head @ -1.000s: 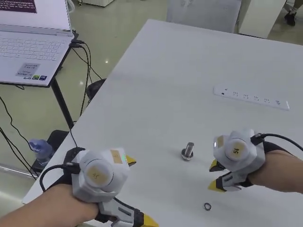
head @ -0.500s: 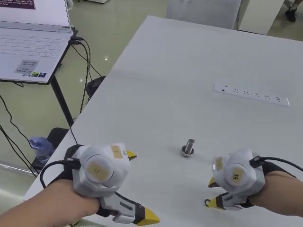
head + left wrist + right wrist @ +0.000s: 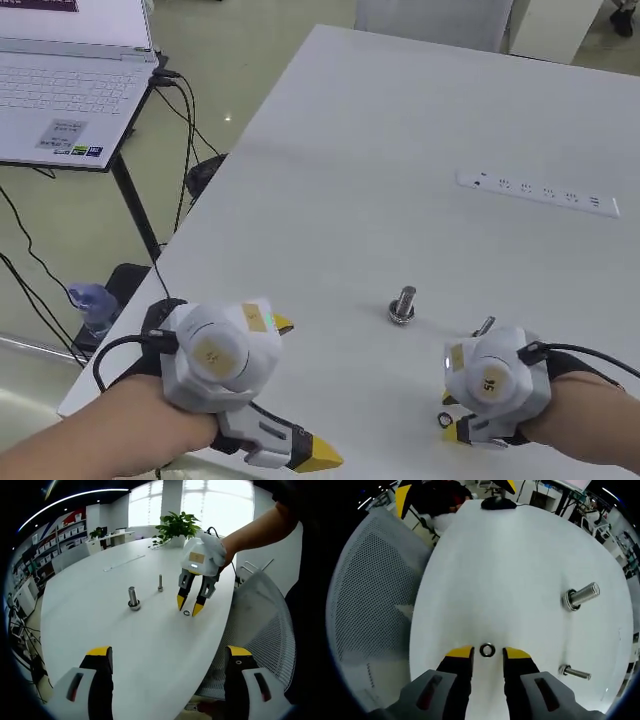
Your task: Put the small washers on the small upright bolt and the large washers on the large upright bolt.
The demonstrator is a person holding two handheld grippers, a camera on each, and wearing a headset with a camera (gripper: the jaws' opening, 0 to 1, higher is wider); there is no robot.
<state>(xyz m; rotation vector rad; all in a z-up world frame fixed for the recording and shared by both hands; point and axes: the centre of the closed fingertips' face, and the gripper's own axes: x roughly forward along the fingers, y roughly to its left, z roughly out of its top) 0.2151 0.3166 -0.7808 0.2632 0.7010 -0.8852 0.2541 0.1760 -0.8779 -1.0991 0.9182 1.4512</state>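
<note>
The white, yellow-tipped left gripper [image 3: 300, 392] hovers at the near edge of the white table [image 3: 400, 150], jaws wide apart. Right of the large upright steel bolt [image 3: 402, 305], the right gripper [image 3: 189, 606] points down with jaws slightly apart. The small silver washer [image 3: 481, 650] lies flat between its tips.

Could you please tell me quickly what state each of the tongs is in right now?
Left tongs: open, holding nothing.
Right tongs: open, tips on either side of a washer lying flat on the table, not yet gripped.
</note>
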